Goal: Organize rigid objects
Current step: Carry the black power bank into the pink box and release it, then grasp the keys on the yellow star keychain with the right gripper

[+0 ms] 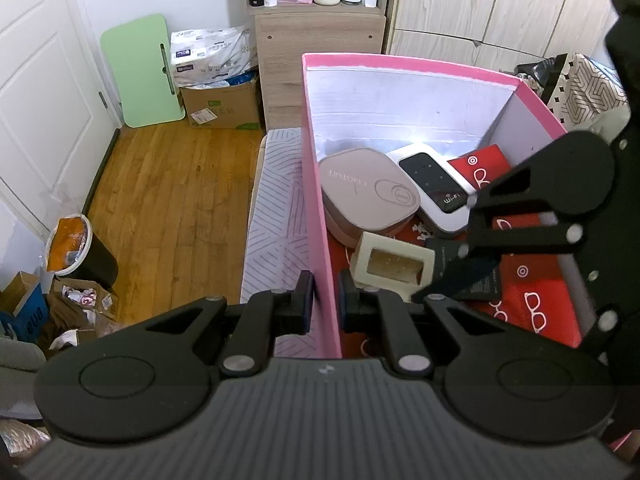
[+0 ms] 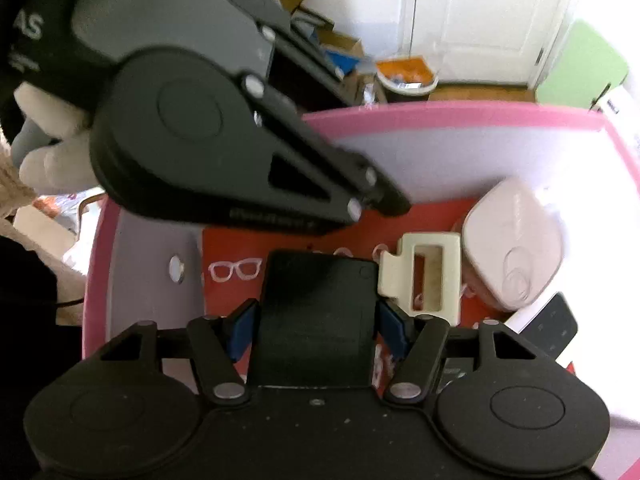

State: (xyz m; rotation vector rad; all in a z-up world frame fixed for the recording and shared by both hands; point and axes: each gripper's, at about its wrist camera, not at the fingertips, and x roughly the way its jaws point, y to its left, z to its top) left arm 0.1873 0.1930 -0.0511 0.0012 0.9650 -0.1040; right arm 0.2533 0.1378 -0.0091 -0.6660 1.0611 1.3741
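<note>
My left gripper (image 1: 326, 302) is shut on the near side wall of the pink box (image 1: 316, 200), one pad on each face of the wall. My right gripper (image 2: 316, 328) is low inside the box, shut on a flat black rectangular device (image 2: 316, 312) just above the red glasses-print lining (image 2: 236, 270). Beside that device lie a cream rectangular frame (image 2: 424, 276), a pale pink case (image 2: 512, 244) and a white Wi-Fi unit (image 2: 556, 324). In the left wrist view the right gripper (image 1: 460, 236) reaches in from the right, over the cream frame (image 1: 392, 264).
The box rests on a bed with a striped cover (image 1: 276, 208). On the wood floor to the left stand a trash bin (image 1: 76, 248), cardboard boxes (image 1: 224, 108) and a green board (image 1: 140, 72). A wooden cabinet (image 1: 320, 40) stands behind the box.
</note>
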